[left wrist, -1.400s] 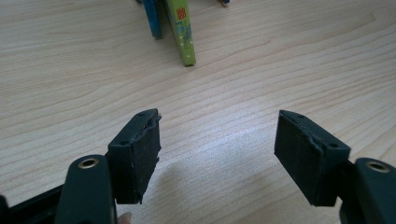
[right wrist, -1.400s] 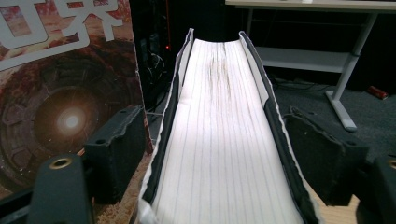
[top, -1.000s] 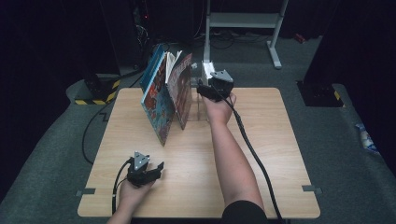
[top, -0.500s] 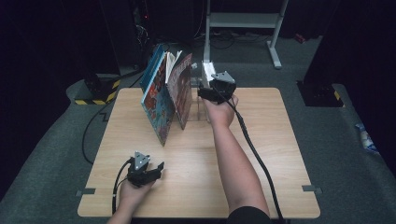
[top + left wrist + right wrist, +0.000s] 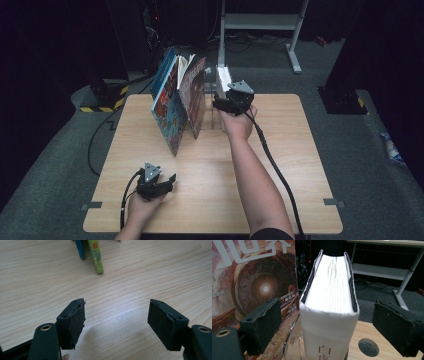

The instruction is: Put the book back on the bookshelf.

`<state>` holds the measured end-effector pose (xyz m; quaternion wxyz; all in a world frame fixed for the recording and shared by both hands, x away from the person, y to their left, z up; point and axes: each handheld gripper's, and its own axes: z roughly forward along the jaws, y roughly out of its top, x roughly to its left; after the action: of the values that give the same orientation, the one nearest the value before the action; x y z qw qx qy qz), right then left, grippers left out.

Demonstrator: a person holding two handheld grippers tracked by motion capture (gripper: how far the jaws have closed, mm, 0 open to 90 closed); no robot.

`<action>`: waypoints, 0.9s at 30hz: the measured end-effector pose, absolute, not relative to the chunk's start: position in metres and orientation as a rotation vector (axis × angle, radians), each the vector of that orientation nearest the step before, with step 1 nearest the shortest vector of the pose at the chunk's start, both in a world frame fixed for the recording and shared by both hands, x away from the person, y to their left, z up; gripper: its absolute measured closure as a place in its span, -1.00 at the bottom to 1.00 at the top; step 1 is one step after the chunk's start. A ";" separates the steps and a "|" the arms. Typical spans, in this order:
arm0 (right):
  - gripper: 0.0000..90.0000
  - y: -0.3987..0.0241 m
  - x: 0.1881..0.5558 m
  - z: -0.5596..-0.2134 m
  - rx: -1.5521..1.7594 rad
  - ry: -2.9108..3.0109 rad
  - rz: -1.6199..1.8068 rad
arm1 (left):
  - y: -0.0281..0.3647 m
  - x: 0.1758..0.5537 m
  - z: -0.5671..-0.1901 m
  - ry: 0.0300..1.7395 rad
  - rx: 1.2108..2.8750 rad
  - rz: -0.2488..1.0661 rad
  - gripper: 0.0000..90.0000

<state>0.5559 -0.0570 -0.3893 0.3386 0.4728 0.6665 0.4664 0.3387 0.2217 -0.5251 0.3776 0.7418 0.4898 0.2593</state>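
A thick white book (image 5: 329, 310) stands upright with its page edges up, in a clear stand (image 5: 291, 345) at the far middle of the table (image 5: 280, 150). My right gripper (image 5: 329, 325) straddles it, open, with a gap between each pad and the covers. In the high view the right gripper (image 5: 218, 103) sits just in front of the white book (image 5: 223, 76). To its left lean a red-brown book (image 5: 192, 95) and a blue book (image 5: 166, 107). My left gripper (image 5: 170, 181) rests near the front left, open over bare wood, as the left gripper (image 5: 116, 320) view confirms.
A green book spine (image 5: 96, 256) and a blue one (image 5: 80, 248) stand ahead of the left gripper. A round hole (image 5: 368, 347) marks the tabletop beside the white book. A white metal frame (image 5: 260, 22) stands on the floor beyond the table.
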 end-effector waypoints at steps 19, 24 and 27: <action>-0.81 -0.079 0.519 -0.417 1.215 1.781 1.222 | 0.221 0.337 -0.525 1.192 1.908 0.654 -0.46; -0.81 -0.093 0.504 -0.426 1.220 1.808 1.209 | 0.221 0.337 -0.525 1.193 1.914 0.656 -0.46; -0.81 -0.103 0.493 -0.431 1.207 1.801 1.217 | 0.220 0.337 -0.525 1.194 1.914 0.660 -0.46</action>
<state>0.4929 -0.1028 -0.4310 0.3219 0.4596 0.6858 0.4636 0.3368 0.2201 -0.5246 0.3852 0.7514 0.4689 0.2590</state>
